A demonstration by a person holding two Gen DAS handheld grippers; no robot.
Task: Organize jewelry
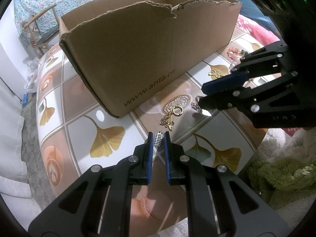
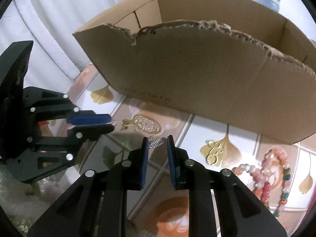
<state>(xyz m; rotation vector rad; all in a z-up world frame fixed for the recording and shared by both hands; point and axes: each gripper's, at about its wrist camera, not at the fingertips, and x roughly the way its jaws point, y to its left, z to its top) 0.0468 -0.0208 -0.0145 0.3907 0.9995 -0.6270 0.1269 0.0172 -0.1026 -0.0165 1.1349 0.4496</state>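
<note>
Down over the table [image 1: 79, 122] with the leaf-pattern cover, both grippers angled steeply at the surface. Pinched in the left gripper [image 1: 159, 138]: a small ladder-shaped silver charm [image 1: 159, 140], upright between the blue pads, jaws nearly together on it, top loop poking out past the fingertips. Seen again from the right wrist as a silver sliver at that gripper's tips, off on the left side.

Over to the right gripper [image 2: 157, 141]: jaws a narrow gap apart, a comb-like silver charm [image 2: 156, 143] right at the tips, close against the left pad. Gripped or only lying on the table below, cannot tell.

Between the two grippers, a gold butterfly charm [image 1: 167, 122] with a ring, loose on a round lace-like motif. Further right, near the box, a gold openwork charm [image 1: 215, 74] on a printed leaf, and beside that a heap of pink bead bracelets [image 2: 266, 177] by the table's edge.

Behind all of it, a big cardboard box [image 1: 138, 59], open-topped, near wall torn ragged along its rim, standing on the table just past the jewelry. Floor of the box hidden behind that near wall.
</note>
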